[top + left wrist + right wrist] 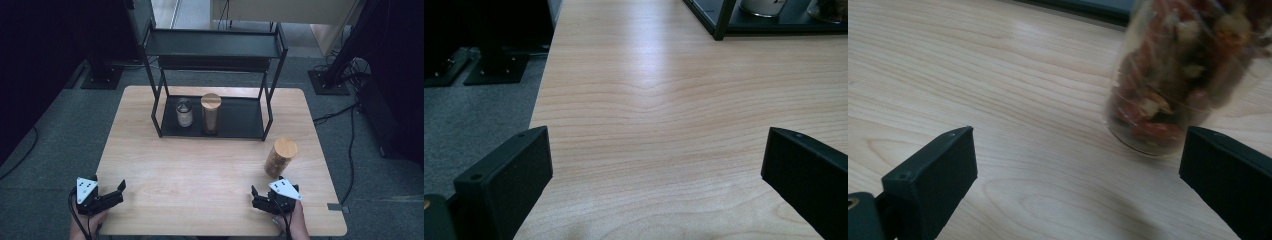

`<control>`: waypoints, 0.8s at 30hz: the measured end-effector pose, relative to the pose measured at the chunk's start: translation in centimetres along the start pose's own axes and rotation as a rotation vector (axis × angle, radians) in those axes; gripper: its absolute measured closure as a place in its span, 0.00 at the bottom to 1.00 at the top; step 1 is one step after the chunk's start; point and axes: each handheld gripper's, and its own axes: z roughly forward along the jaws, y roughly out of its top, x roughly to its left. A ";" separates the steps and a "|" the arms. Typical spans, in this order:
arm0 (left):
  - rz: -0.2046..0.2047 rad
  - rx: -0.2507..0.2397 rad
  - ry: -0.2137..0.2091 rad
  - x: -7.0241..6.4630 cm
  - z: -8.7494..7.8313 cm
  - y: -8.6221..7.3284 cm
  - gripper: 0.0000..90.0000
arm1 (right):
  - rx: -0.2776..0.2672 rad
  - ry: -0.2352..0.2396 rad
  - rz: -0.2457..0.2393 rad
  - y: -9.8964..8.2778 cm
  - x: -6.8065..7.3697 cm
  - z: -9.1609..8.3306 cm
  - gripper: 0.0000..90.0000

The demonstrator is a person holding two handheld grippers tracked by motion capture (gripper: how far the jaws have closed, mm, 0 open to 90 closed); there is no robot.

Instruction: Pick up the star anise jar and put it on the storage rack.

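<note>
The right hand-held gripper [261,196] rests at the near right of the tabletop [200,170], jaws spread wide with nothing between them. Just beyond it stands a jar [280,157] with a wooden lid, upright and apart from the jaws — in the right gripper view the jar [1178,75] sits ahead and toward the right jaw, packed with reddish and pale pieces. The left hand-held gripper [117,192] lies at the near left corner, jaws also apart, bare wood in front of it. Farther back a black rack [240,120] holds two more jars on its lower shelf — a short one [184,112] and a tall one [210,113], side by side.
</note>
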 end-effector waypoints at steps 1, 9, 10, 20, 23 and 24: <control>0.000 0.000 0.001 0.0 0.0 0.0 0.00 | 0.000 -0.004 -0.001 0.0 -0.2 0.0 0.02; -0.001 0.002 0.000 0.0 0.0 0.0 0.00 | 0.003 -0.052 0.000 -0.4 -2.1 -0.8 0.02; -0.001 0.003 0.001 0.0 0.0 0.0 0.00 | 0.003 -0.056 0.002 -0.5 -2.3 -0.9 0.02; -0.009 0.003 0.002 0.1 0.0 0.0 0.00 | 0.008 -0.109 0.027 -1.4 -4.8 -1.5 0.02; -0.011 0.005 0.004 0.1 0.0 0.0 0.00 | 0.009 -0.126 0.033 -1.6 -5.6 -1.7 0.02; -0.011 0.005 0.004 0.1 0.1 0.0 0.00 | 0.007 -0.133 0.033 -1.7 -6.0 -1.8 0.02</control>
